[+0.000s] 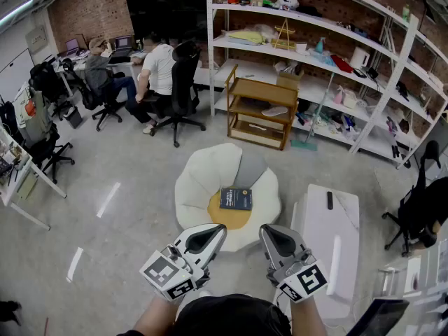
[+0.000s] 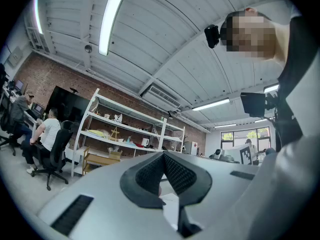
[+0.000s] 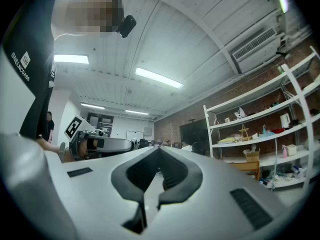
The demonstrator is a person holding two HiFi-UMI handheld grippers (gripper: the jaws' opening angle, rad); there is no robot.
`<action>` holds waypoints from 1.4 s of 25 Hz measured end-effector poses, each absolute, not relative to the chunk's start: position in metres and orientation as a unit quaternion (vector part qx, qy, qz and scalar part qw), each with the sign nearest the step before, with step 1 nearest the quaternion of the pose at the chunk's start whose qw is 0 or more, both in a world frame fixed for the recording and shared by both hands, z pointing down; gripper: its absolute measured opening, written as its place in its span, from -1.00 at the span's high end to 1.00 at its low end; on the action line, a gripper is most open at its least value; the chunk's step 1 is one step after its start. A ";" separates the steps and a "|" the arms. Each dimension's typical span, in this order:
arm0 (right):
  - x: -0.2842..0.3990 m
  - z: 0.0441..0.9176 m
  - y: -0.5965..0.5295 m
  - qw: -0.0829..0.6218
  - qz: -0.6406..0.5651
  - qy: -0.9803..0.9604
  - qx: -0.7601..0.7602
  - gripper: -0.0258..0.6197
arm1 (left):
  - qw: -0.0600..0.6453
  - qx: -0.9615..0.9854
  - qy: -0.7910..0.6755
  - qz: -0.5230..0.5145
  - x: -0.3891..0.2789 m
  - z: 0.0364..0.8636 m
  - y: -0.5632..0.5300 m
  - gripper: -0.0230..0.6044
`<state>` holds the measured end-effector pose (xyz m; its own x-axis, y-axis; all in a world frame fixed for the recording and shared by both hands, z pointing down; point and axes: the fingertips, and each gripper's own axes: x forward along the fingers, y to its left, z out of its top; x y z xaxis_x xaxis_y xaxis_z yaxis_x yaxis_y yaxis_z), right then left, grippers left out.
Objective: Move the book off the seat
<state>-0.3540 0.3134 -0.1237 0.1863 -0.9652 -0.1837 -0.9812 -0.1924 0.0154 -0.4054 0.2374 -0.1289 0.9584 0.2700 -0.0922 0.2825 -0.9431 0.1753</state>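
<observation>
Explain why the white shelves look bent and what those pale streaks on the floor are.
Head view: the wide lens bows the white metal shelving; the streaks look like ceiling-light glare on the grey floor. Both gripper views: round fisheye frames, dark corners; the left's ceiling tube light is blown out.

A white shelving unit [image 1: 318,47] stands along the brick wall [image 1: 91,5]. A low wooden rack [image 1: 260,110] stands just before it. Two persons [image 1: 159,67] sit on office chairs [image 1: 183,93] near a black screen [image 1: 168,9]. A white case [image 1: 329,222] lies on the floor [image 1: 126,187].
</observation>
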 end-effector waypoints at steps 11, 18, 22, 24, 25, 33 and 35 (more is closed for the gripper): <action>-0.343 -0.122 0.329 0.057 0.072 0.631 -0.771 0.88 | 0.080 0.985 0.152 -0.025 -0.394 -0.123 0.260 0.91; -0.341 -0.119 0.336 0.063 0.071 0.631 -0.770 0.88 | 0.078 0.986 0.145 -0.020 -0.391 -0.117 0.265 0.91; -0.338 -0.118 0.345 0.076 0.069 0.634 -0.767 0.88 | 0.078 0.986 0.144 -0.014 -0.388 -0.113 0.272 0.91; -0.333 -0.119 0.352 0.075 0.067 0.634 -0.767 0.88 | 0.077 0.987 0.142 -0.010 -0.384 -0.113 0.278 0.91; -0.329 -0.119 0.356 0.073 0.066 0.634 -0.767 0.88 | 0.076 0.987 0.140 -0.008 -0.381 -0.113 0.282 0.91; -0.311 -0.114 0.386 0.078 0.061 0.637 -0.764 0.88 | 0.074 0.988 0.133 0.004 -0.366 -0.105 0.313 0.91; -0.306 -0.112 0.396 0.078 0.062 0.638 -0.763 0.88 | 0.076 0.988 0.133 0.009 -0.361 -0.101 0.324 0.91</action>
